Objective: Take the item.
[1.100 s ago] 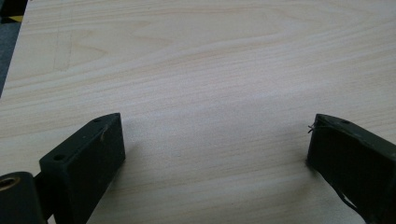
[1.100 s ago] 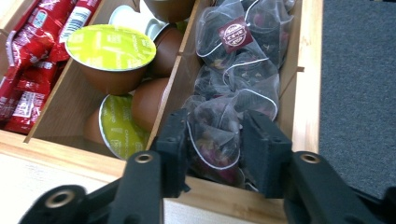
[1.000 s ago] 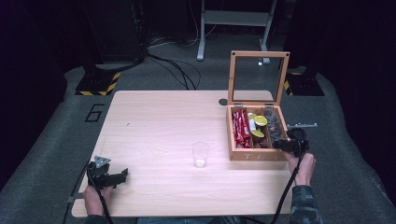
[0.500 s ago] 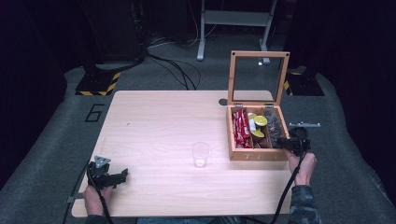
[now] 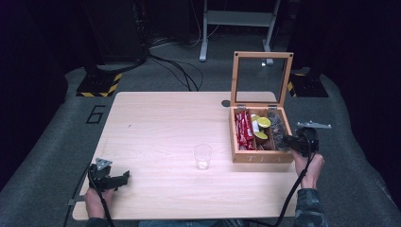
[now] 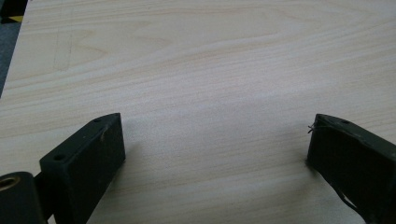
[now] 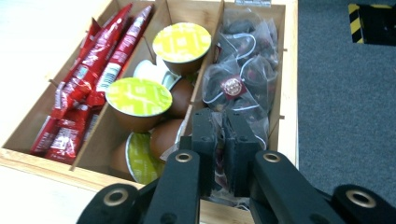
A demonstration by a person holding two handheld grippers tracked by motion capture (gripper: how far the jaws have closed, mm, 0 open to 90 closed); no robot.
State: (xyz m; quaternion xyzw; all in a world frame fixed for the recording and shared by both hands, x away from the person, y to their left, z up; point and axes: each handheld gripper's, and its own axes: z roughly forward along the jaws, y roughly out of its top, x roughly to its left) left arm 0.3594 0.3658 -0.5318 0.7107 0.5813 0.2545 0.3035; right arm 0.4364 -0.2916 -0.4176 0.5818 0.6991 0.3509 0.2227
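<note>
Since the earlier frame the right tool (image 7: 219, 135) has clenched a tea bag (image 7: 219, 161).

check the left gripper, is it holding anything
No, the left gripper has its jaws wide apart over the bare table, with nothing between them.

A pale wooden desk (image 5: 156, 123) fills the middle of the high view. Standing on it at centre right is an open wooden box (image 5: 259, 156), and just left of that a clear plastic cup (image 5: 203, 156). Up by the hinges sits a small dark disc (image 5: 226, 103), possibly a cable hole.
</note>
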